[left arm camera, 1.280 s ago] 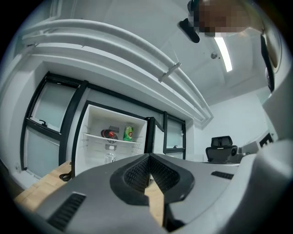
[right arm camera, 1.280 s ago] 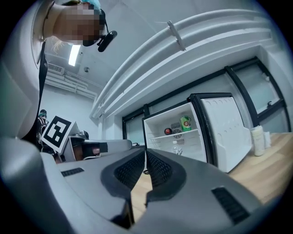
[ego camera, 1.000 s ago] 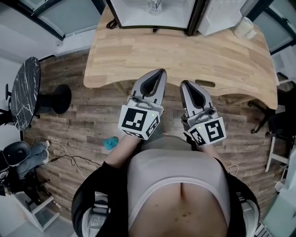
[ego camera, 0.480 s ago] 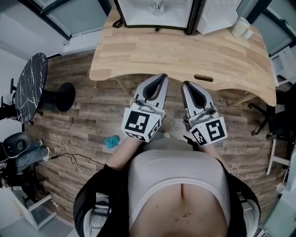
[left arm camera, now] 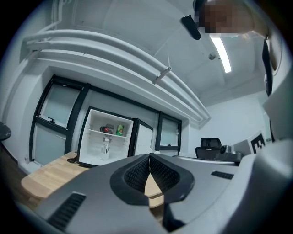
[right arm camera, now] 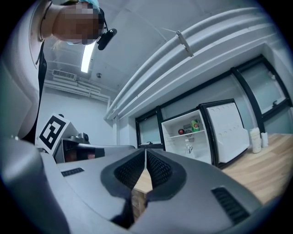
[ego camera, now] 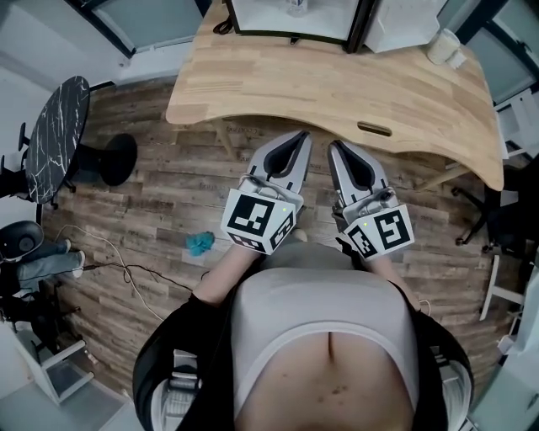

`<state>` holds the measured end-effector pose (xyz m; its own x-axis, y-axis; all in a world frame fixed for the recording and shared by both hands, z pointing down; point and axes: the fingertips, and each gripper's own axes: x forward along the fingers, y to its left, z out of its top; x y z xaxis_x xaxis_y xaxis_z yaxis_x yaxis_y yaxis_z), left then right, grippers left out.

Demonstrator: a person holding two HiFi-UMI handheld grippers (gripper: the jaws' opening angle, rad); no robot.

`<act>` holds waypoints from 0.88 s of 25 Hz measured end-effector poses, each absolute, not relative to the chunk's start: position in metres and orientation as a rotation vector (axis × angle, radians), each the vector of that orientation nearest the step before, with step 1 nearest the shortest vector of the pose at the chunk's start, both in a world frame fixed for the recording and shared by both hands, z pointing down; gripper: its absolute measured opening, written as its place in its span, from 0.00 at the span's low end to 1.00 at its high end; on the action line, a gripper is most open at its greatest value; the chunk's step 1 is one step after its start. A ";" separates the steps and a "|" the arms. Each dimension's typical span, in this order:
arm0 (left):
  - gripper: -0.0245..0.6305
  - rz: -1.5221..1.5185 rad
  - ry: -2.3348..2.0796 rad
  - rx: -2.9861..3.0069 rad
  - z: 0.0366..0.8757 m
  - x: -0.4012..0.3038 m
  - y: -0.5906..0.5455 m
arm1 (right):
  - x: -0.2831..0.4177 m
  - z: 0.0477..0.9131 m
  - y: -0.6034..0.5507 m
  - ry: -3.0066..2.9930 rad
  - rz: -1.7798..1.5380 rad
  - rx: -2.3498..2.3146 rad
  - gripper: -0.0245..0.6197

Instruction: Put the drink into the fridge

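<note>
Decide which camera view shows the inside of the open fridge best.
The left gripper view: it looks nearly straight into the fridge, showing its shelf, green can and bottle. The right gripper view comes close, showing the same contents. The head view catches only its bottom edge.

Left tongs (ego camera: 298, 135), right tongs (ego camera: 334, 146) (both closed)

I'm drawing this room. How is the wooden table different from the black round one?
The wooden table is light brown with a wavy front edge; the black table is round with white veins. The wooden table carries the open fridge; nothing shows on the black table. Both stand on the plank floor.
</note>
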<state>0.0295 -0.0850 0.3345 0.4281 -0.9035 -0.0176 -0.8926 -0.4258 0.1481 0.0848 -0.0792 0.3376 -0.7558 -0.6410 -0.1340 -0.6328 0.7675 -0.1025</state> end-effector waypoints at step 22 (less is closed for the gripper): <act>0.05 -0.081 -1.563 2.583 0.351 -0.007 0.123 | 0.059 0.351 0.142 2.749 -0.100 -1.162 0.09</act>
